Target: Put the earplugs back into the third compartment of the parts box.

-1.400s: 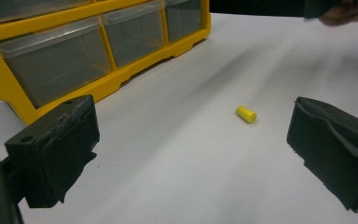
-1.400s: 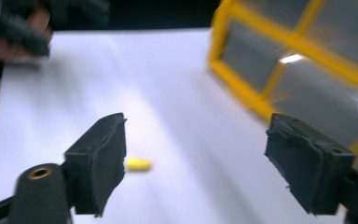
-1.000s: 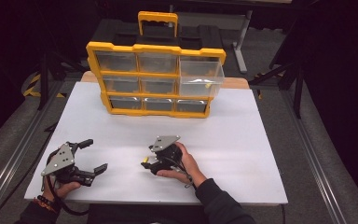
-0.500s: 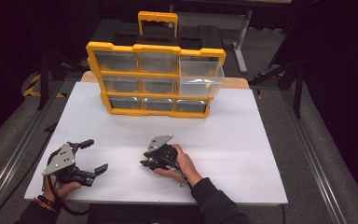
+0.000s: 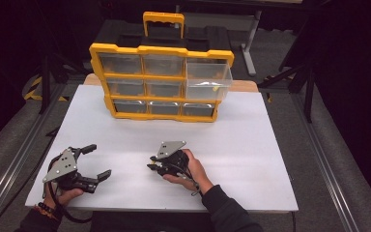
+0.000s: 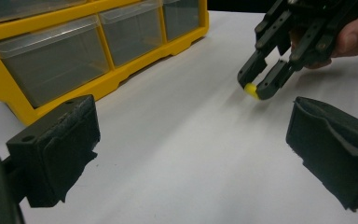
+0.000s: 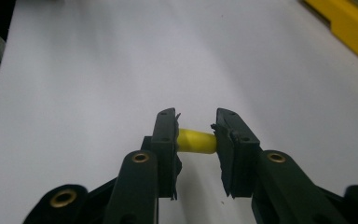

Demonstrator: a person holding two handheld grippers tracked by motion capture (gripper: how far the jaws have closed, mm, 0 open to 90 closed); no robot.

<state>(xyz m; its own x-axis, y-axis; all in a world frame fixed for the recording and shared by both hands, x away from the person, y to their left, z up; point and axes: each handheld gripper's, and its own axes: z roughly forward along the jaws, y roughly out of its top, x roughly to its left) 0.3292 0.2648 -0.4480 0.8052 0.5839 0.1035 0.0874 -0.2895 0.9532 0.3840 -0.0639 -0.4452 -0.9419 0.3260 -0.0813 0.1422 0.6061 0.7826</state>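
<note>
- I think I am in a lab or a workshop.
- My white table [image 5: 251, 145] has nothing homey on it.
- A yellow box of little clear drawers [image 5: 160, 82] stands on it, the kind for small parts.
- Dark metal stands [image 5: 309, 82] and rails [image 5: 14, 164] are around me.
- The floor [image 5: 275, 53] is grey.

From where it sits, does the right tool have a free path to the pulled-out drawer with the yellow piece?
Probably yes. The right tool is shut on the yellow piece, and only bare white table lies between it and the pulled-out drawer, whose top is open.
</note>
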